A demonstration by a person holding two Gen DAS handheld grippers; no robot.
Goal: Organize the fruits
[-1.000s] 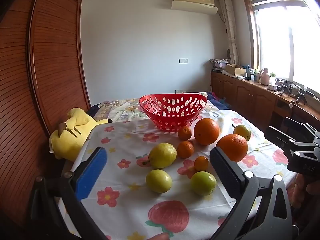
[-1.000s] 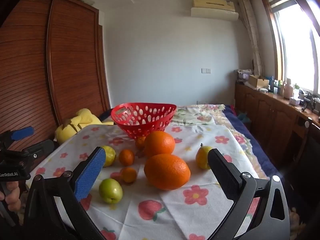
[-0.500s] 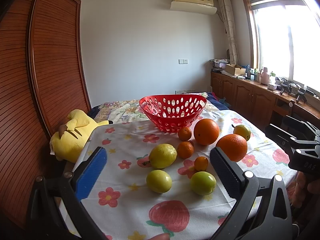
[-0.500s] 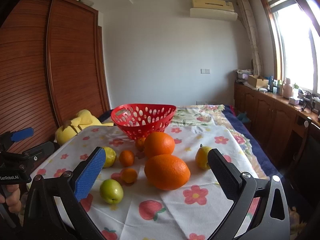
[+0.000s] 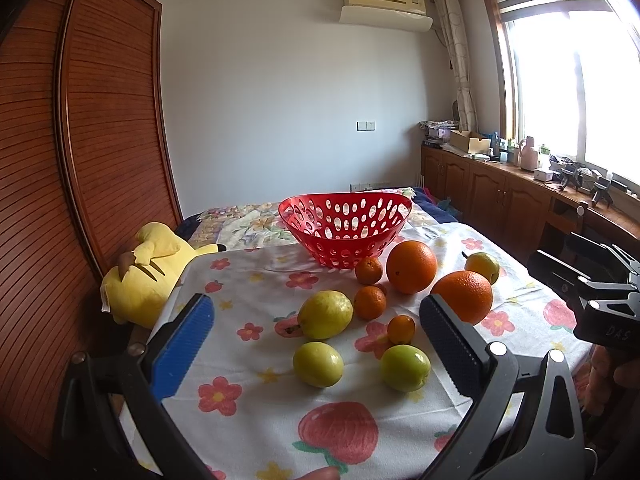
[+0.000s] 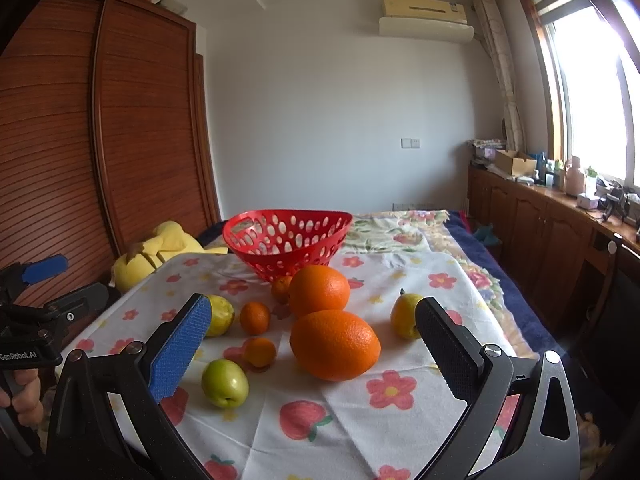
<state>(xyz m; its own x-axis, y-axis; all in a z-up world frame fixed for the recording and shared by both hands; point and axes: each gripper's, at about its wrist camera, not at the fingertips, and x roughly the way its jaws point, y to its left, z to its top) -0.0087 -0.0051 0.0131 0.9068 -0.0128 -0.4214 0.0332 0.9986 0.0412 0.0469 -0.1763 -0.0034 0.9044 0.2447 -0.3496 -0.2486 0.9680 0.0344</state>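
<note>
Left wrist view: left gripper (image 5: 316,338) fingers wide, holding nothing, over near edge of cloth (image 5: 256,280). Fruit loose on cloth: 2 green apples (image 5: 318,364), lemon (image 5: 325,314), 3 sm. tangerines (image 5: 369,302), 2 lg. oranges (image 5: 411,267), pear (image 5: 482,266). Basket (image 5: 345,228) behind fruit, w/ nothing visible inside.

Right wrist view: right gripper (image 6: 314,338) fingers wide, holding nothing; near orange (image 6: 335,345) just ahead betw. them. Plush (image 6: 156,252) left of table.
</note>
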